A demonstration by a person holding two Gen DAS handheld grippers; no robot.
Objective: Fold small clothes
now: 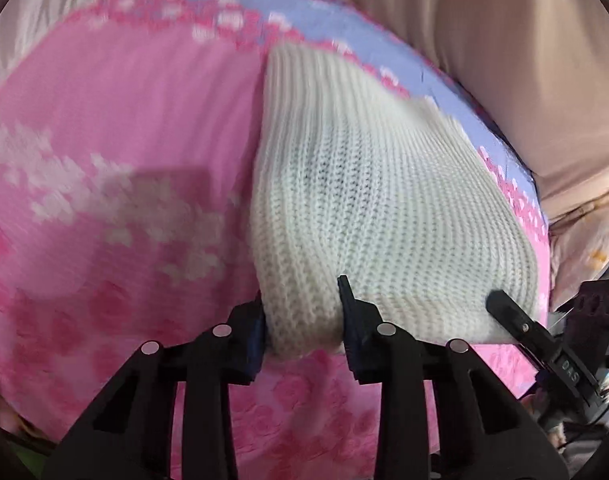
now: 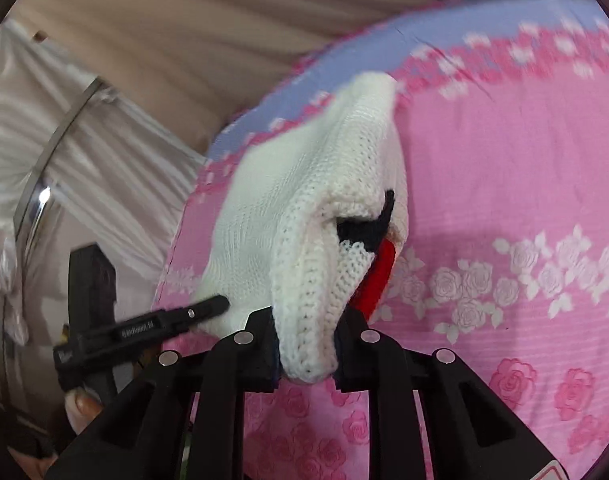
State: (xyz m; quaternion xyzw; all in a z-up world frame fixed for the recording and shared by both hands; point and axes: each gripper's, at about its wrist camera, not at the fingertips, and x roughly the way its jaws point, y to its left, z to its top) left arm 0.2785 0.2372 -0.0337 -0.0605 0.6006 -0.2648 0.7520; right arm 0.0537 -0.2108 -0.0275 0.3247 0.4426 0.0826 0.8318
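Note:
A small white knit sweater [image 1: 368, 184] hangs lifted over a pink rose-print bedsheet [image 1: 116, 128]. My left gripper [image 1: 302, 320] is shut on its near edge. In the left wrist view the right gripper's finger [image 1: 512, 316] pinches the sweater's right corner. In the right wrist view my right gripper [image 2: 306, 344] is shut on a bunched white edge of the sweater [image 2: 304, 208], which shows a black and red trim [image 2: 378, 264] inside. The left gripper's finger [image 2: 196, 314] grips the sweater's left corner there.
The sheet [image 2: 504, 168] has a lilac border [image 1: 304, 20] at its far side. Beige curtain folds [image 1: 504, 40] hang behind the bed. A shiny metal rail [image 2: 44, 184] and white fabric stand left in the right wrist view.

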